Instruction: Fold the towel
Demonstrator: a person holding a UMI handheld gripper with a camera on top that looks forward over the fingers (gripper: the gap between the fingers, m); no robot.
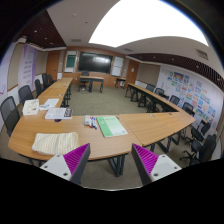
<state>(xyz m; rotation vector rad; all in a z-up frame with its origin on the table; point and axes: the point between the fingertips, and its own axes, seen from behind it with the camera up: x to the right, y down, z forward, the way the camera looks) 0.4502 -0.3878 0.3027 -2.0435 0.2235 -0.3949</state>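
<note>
A cream folded towel (55, 142) lies on the near left end of the long wooden table (140, 127), well ahead of my fingers and to their left. My gripper (111, 163) is held back from the table, above the grey carpet, and stands open with nothing between its purple pads (146, 160). The table's near edge and its dark leg (118, 162) show through the gap between the fingers.
A green booklet (111, 126) and a few papers (57, 113) lie on the table beyond the towel. Black office chairs (10, 113) stand along both sides of the U-shaped desks. A dark screen (95, 62) hangs on the far wall.
</note>
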